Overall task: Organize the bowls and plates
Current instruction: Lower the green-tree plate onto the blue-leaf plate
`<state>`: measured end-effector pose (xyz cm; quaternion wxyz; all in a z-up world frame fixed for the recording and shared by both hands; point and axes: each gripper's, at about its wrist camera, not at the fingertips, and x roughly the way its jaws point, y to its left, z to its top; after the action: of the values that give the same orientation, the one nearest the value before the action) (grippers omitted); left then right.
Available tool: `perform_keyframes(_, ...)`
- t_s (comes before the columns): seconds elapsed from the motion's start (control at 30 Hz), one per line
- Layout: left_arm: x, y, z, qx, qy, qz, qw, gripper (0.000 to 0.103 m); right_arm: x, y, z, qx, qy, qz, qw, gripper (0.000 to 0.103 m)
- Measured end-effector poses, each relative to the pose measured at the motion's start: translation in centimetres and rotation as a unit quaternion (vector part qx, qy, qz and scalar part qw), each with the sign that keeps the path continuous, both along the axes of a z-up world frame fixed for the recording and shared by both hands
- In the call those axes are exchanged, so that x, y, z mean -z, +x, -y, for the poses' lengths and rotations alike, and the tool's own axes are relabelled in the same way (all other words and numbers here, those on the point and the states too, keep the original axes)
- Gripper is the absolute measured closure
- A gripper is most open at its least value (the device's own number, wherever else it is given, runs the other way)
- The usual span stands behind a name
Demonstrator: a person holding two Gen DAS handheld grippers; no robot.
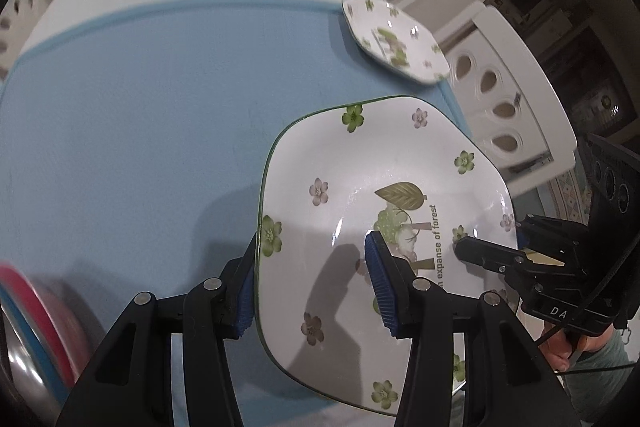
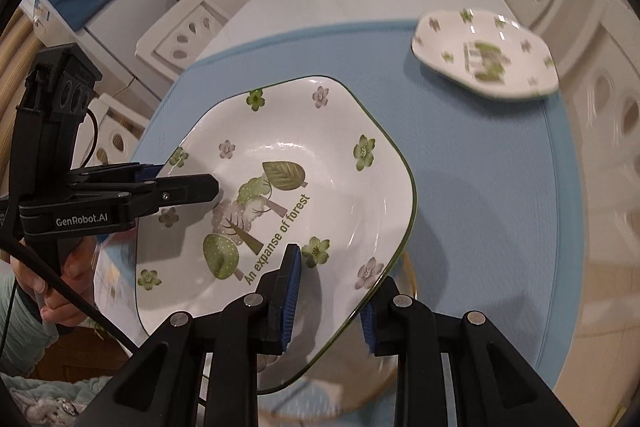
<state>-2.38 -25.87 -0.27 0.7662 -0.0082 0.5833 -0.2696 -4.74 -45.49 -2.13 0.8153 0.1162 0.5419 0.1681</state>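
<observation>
Fingers (image 1: 384, 279) of both grippers pinching opposite rims of a glossy white, flower-printed square plate (image 1: 360, 195).

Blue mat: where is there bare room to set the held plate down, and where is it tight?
Both grippers, left and right, clamp the big flowered plate. The blue mat lies bare left of it, up to the mat's far edge. The far right corner holds a second flowered plate. The near-left corner is crowded by a red-rimmed dish.
</observation>
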Motion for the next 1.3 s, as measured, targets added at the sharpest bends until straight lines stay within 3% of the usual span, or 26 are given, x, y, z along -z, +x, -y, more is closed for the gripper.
perform_keyframes(0.37,3.5,-3.3,-0.8,-0.008,0.017,-0.042,0.9989,0.058,3.2,-4.5,-0.5,-0.02,0.003,-0.054,0.998,0.077)
perform_keyframes(0.83,4.9,-3.4,-0.5,-0.015,0.019,-0.057,0.998,0.058,5.3,-4.0,-0.3,-0.015,0.004,-0.079,0.997,0.076)
perform_keyframes(1.3,4.9,-3.3,-0.9,-0.019,0.015,-0.078,0.9966,0.058,5.5,-2.5,-0.4,0.005,0.002,-0.111,0.994,0.076)
